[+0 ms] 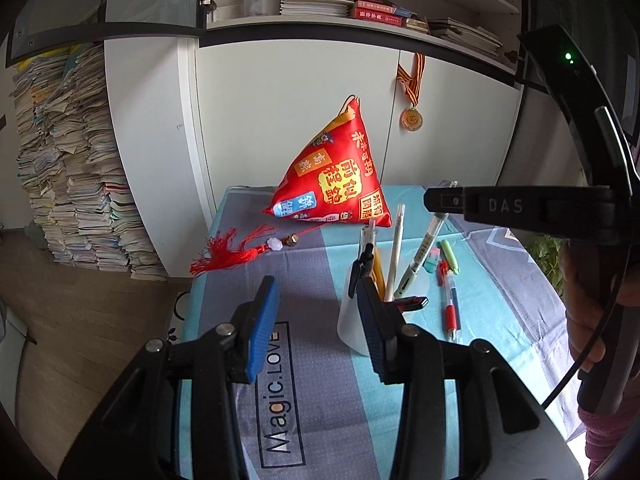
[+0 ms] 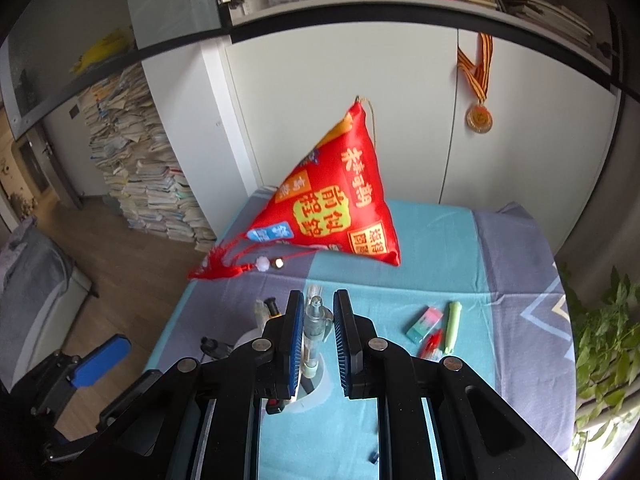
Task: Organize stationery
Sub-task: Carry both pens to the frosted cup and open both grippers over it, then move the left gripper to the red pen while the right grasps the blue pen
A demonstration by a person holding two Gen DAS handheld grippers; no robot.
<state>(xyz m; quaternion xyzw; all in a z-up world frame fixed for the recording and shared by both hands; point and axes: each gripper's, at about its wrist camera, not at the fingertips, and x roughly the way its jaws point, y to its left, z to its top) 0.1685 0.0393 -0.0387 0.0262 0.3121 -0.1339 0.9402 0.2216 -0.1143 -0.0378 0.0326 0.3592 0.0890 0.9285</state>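
Note:
A translucent white cup [image 1: 347, 320] stands on the cloth-covered table [image 1: 312, 264] with several pens upright in it. My left gripper [image 1: 316, 292] is open just left of the cup, with nothing between its blue pads; its right finger is in front of the cup's wall. My right gripper [image 2: 317, 300] is shut on a clear pen [image 2: 314, 332] and holds it nearly upright above the cup [image 2: 248, 337]. In the left wrist view the right gripper [image 1: 440, 205] grips that pen [image 1: 420, 256] by its top end, the tip down inside the cup.
A red pen [image 1: 449, 304], a green highlighter [image 1: 450, 255] and a green-pink eraser [image 1: 432, 263] lie right of the cup. Behind stand a red pyramid pouch [image 1: 336, 176] with a tassel [image 1: 232, 252], then white cabinet doors. Paper stacks [image 1: 72, 168] fill the floor at left; a plant [image 2: 600, 344] is at right.

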